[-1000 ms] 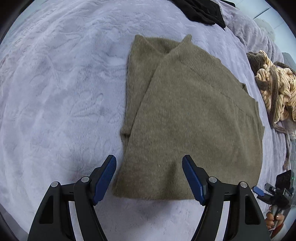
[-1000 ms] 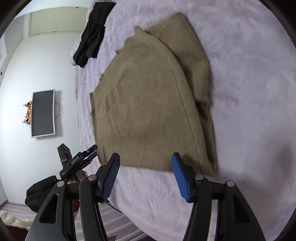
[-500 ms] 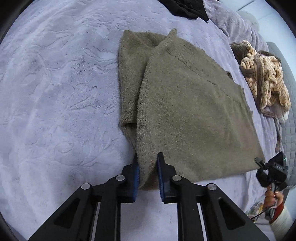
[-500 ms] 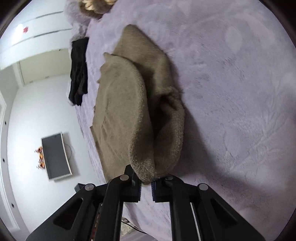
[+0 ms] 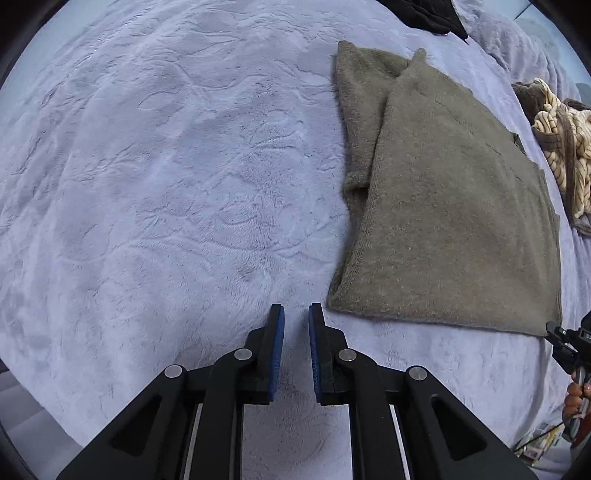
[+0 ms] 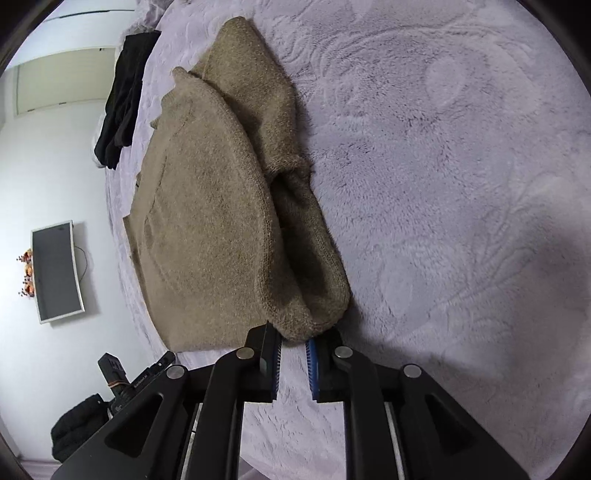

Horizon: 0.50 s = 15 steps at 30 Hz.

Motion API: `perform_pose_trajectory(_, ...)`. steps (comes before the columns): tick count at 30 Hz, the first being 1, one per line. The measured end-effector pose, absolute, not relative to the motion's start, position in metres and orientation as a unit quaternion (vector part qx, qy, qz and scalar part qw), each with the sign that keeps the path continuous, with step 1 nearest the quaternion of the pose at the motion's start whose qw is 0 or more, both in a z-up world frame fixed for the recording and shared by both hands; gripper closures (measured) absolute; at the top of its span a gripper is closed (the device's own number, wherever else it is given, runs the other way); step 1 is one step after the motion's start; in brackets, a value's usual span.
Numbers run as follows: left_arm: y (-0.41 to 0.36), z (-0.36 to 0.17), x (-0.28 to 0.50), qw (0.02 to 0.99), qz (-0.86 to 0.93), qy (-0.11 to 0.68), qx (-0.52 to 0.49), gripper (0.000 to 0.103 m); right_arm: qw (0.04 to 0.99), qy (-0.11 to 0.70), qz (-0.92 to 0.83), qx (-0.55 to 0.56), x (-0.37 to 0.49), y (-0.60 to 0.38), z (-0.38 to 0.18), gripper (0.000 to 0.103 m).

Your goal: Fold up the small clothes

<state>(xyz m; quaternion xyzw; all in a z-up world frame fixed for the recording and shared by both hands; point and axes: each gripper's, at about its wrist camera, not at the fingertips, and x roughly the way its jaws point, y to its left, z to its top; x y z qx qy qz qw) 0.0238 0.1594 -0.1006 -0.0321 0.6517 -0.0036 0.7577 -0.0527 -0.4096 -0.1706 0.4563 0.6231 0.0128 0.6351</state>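
Observation:
An olive-brown knit sweater (image 5: 443, 206) lies partly folded on the lilac plush bedspread (image 5: 166, 184), one sleeve folded in along its left side. My left gripper (image 5: 296, 314) is nearly shut and empty, just left of the sweater's near corner, apart from it. In the right wrist view the sweater (image 6: 207, 221) has its near corner lifted and curled, and my right gripper (image 6: 293, 341) has its jaws narrowly apart with that corner resting at the fingertips.
A black garment (image 5: 424, 14) lies at the far edge of the bed, also in the right wrist view (image 6: 123, 92). A cream and brown chunky knit (image 5: 561, 140) lies at the right. A wall screen (image 6: 55, 273) hangs beyond the bed edge.
My left gripper let go of the sweater's near corner and moved left off it. The right gripper's jaws have parted slightly and the lifted fold has dropped lower.

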Motion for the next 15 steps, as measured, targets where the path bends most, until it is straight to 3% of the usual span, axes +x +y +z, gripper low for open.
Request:
perform_pose_trajectory(2,0.16,-0.1,0.019,0.763,0.002,0.646,-0.033,0.089,0.643,0.633,0.014,0.431,-0.047,-0.397,-0.16,0.083)
perform_pose_trajectory(4,0.159,-0.101,0.015,0.768,0.003,0.639,-0.028,0.072,0.654,0.642,0.017,0.401,-0.044,-0.385,-0.146,0.068)
perform_pose_trajectory(5,0.158,-0.102,0.014,0.773,0.0,0.634,-0.03,0.038,0.659,0.643,0.022,0.389,-0.041,-0.377,-0.14,0.06)
perform_pose_trajectory(6,0.157,-0.102,0.013,0.78,0.003,0.625,-0.026,0.018,0.666,0.643,0.028,0.378,-0.036,-0.368,-0.134,0.048)
perform_pose_trajectory(15,0.176,-0.128,0.014,0.761,-0.013,0.647,-0.055,0.016,0.709,0.648,0.098,0.26,0.04,-0.22,-0.1,0.046)
